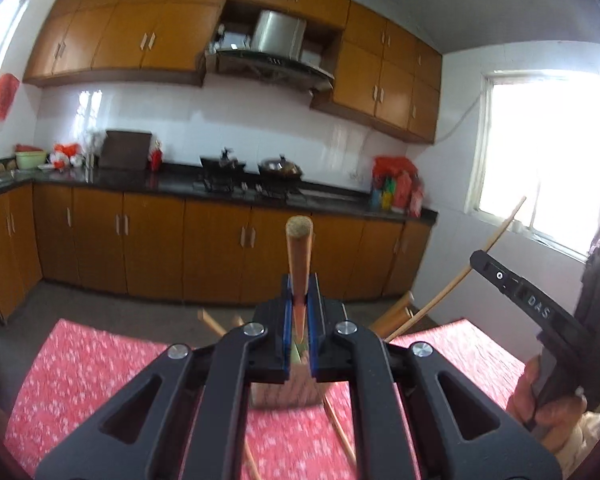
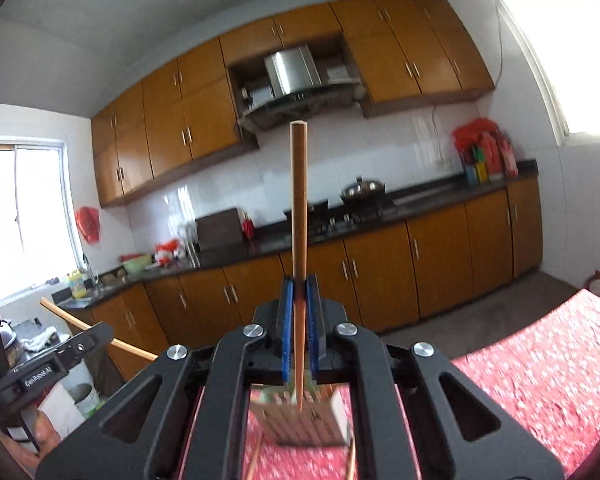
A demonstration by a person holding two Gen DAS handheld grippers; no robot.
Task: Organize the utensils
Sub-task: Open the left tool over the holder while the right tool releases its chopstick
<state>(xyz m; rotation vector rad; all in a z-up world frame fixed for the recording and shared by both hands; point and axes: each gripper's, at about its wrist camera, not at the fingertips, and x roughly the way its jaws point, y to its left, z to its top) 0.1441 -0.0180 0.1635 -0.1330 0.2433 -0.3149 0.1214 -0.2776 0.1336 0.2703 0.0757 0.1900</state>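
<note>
Wooden chopsticks, one clenched upright in each gripper's jaws: left gripper (image 1: 299, 312) holding the left chopstick (image 1: 299, 248), right gripper (image 2: 299, 320) the right chopstick (image 2: 299, 200). Below the jaws sits the holder box (image 2: 300, 420) on the red-clothed desk (image 1: 84, 368); next, I judge, lower tips in.

We see the holder (image 2: 300, 420) below the right tongs (image 2: 300, 304) blurred, and loose chopsticks (image 1: 340, 432) below the left tongs (image 1: 299, 304) cut off.

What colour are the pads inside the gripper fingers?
Blue pads, clearest in the right wrist view, clamping a chopstick.
</note>
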